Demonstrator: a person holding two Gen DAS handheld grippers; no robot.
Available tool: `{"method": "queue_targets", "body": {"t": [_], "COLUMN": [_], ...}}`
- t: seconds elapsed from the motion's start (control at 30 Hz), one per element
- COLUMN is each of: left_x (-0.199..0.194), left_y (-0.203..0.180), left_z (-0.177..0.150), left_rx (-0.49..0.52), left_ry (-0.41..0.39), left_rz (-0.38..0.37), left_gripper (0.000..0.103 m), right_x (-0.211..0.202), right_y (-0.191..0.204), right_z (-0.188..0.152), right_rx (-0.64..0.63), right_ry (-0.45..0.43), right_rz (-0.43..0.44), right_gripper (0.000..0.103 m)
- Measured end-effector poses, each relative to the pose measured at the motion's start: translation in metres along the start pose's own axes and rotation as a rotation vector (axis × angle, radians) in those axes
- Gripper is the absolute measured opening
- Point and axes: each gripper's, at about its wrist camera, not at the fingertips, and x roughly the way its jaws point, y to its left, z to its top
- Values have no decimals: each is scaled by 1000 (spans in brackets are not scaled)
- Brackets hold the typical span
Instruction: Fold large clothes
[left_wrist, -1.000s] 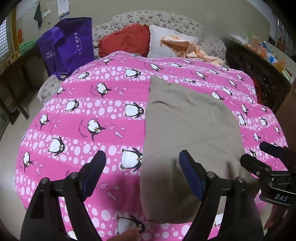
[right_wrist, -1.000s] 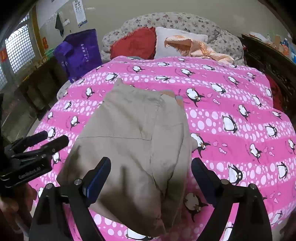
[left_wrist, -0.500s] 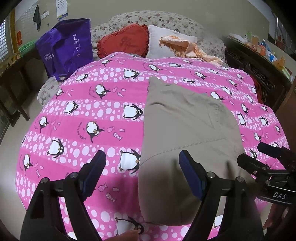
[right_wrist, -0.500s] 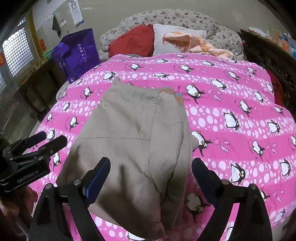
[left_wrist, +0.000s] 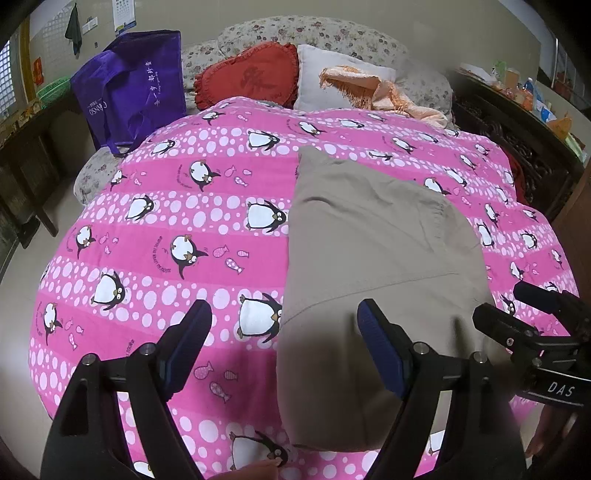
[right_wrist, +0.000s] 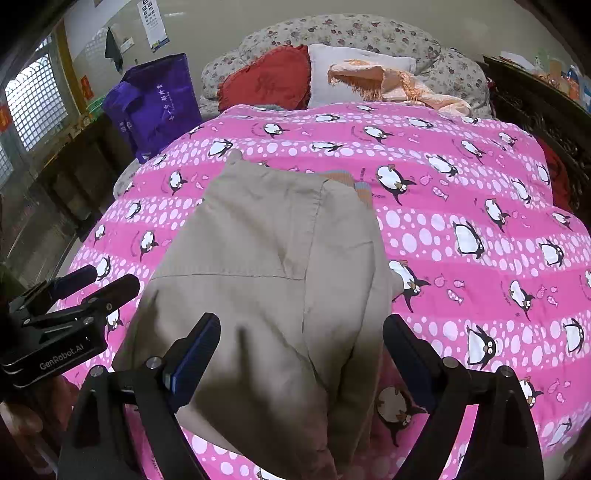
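Looking down the rig, I see a bed under a pink penguin-print quilt (left_wrist: 177, 206), with a red heart cushion (left_wrist: 247, 77), a white pillow (left_wrist: 332, 85) draped with a peach fringed cloth (left_wrist: 388, 92), and a purple tote bag (left_wrist: 133, 92) at its far left corner. A dark carved cabinet (left_wrist: 517, 133) cluttered on top stands along the right side. Only my right wrist view shows the barred window (right_wrist: 33, 107) and a striped cuff (right_wrist: 360, 186) peeking from under the folded garment's far edge. The folded beige garment (left_wrist: 376, 251) lies flat on the quilt. My left hand-held gripper (left_wrist: 284, 347) hangs spread over its near left edge, gripping nothing. My right hand-held gripper (right_wrist: 303, 354) is likewise spread wide, hovering above the garment's near end, clear of the cloth.
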Motion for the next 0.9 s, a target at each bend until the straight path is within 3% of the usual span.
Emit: {"method": "queue_targets", "body": {"t": [0.9], "left_x": [9], "left_y": [0], "left_z": [0], "left_rx": [7], "left_ry": [22], "left_rz": [1], "left_gripper": [81], "right_x": [8], "right_y": [-4], "right_z": [0], "right_rx": [37], "right_ry": [27], "right_rz": [27], "right_gripper": [91]}}
